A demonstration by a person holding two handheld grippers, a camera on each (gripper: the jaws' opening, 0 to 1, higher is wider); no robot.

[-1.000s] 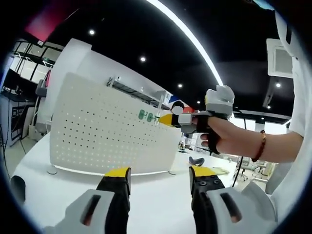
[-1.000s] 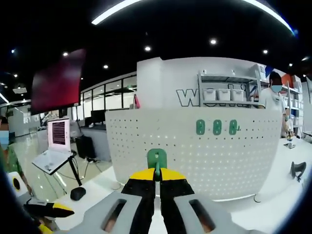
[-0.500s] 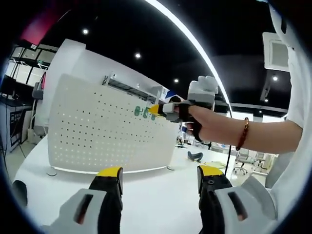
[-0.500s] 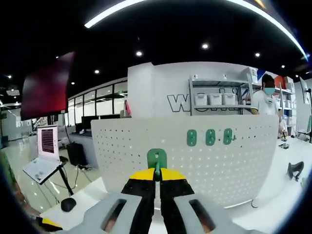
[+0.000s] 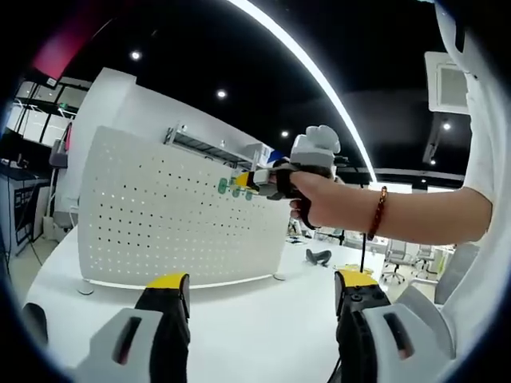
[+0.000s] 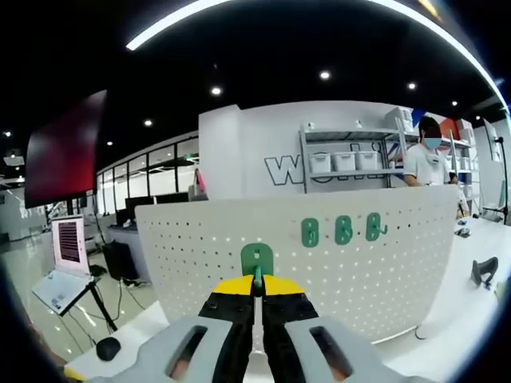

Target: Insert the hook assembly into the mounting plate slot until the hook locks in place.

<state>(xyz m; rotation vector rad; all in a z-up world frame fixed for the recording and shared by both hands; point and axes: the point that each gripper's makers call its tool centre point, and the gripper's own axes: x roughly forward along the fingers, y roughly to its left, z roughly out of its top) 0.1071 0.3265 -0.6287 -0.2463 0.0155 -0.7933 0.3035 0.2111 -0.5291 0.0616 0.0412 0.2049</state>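
Carrying step in hand, judged from the layout: green hook assembly [image 6: 256,259] clamped between the closed jaws of the right gripper [image 6: 256,289], held up in front of the white perforated mounting plate [image 6: 239,247] but, seen from the left gripper view, not yet touching it. Same right gripper [image 5: 254,180] seen from the side there, gripped by a hand [image 5: 307,198], its yellow tip close to the upper right part of the mounting plate [image 5: 160,223]. Three green hooks [image 6: 342,230] already seated in a row high on the plate, to the right of the held one in the right gripper view. Plate standing upright on small feet on the white table [image 5: 247,319]. Left gripper [image 5: 259,307] low over the table, jaws wide apart with nothing between them, well short of the plate. Next move, as a judgement: bring the hook's back tabs square to a free slot beside the seated row, press in level, then push down or along until locked; exact slot hard to pick out among the small holes. Risk of a tilted entry missing the slot, or of the free-standing plate sliding back under the push, with the idle left gripper available to brace it.
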